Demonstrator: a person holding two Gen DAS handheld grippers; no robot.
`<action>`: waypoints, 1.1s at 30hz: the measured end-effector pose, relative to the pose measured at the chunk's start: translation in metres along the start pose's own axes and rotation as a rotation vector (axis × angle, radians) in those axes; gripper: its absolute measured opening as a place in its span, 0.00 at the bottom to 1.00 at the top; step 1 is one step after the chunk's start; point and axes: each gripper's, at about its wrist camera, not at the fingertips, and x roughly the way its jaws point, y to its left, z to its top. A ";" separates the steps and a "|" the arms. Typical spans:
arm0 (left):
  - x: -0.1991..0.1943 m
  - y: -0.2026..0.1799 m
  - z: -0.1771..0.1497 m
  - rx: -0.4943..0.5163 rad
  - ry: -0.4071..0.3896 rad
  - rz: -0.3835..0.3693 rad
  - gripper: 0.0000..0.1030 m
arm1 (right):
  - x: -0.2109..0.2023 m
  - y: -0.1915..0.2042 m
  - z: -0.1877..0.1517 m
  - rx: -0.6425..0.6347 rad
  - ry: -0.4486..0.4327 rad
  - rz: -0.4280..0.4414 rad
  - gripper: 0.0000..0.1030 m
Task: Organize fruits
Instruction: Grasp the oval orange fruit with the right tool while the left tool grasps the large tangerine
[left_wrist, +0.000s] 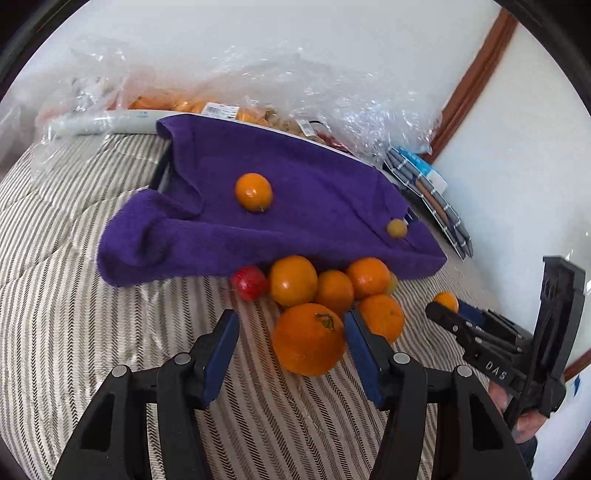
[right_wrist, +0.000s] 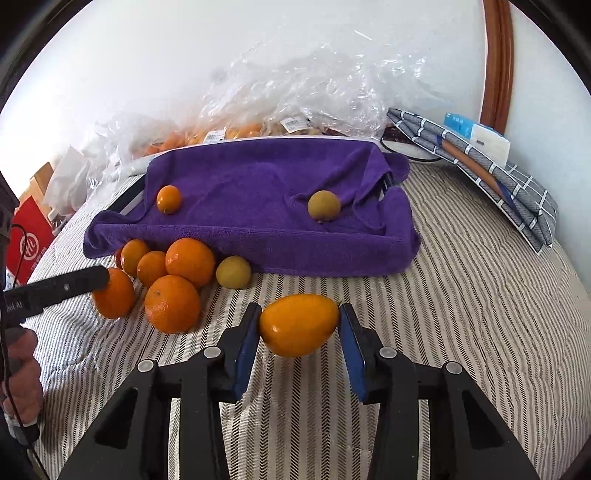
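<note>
A tray draped in a purple towel (right_wrist: 258, 206) holds a small orange (right_wrist: 168, 199) and a yellow-green fruit (right_wrist: 324, 205). Several oranges (right_wrist: 190, 261) and a yellow-green fruit (right_wrist: 233, 272) lie piled on the striped bedding in front of it. My right gripper (right_wrist: 299, 325) is shut on an oval orange fruit (right_wrist: 298, 325), held above the bedding. My left gripper (left_wrist: 291, 328) is open, with a large orange (left_wrist: 308, 338) between its fingers, nearer the right finger. A red fruit (left_wrist: 249, 282) lies by the pile. The towel (left_wrist: 258, 206) also shows in the left wrist view.
Crumpled clear plastic bags with packaged fruit (right_wrist: 258, 107) lie behind the tray. A folded grey checked cloth (right_wrist: 480, 170) and a tissue pack (right_wrist: 476, 136) sit at the right. A red bag (right_wrist: 29, 240) stands at the left. The white wall is close behind.
</note>
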 end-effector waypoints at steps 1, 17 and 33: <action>0.001 -0.004 0.000 0.019 -0.002 0.010 0.56 | 0.000 -0.001 0.000 0.003 -0.001 0.003 0.41; 0.015 -0.015 -0.002 0.117 0.049 0.064 0.62 | 0.001 -0.013 0.000 0.064 -0.002 0.096 0.41; -0.004 -0.013 -0.002 0.108 -0.055 0.055 0.37 | 0.000 -0.019 0.000 0.099 -0.012 0.107 0.41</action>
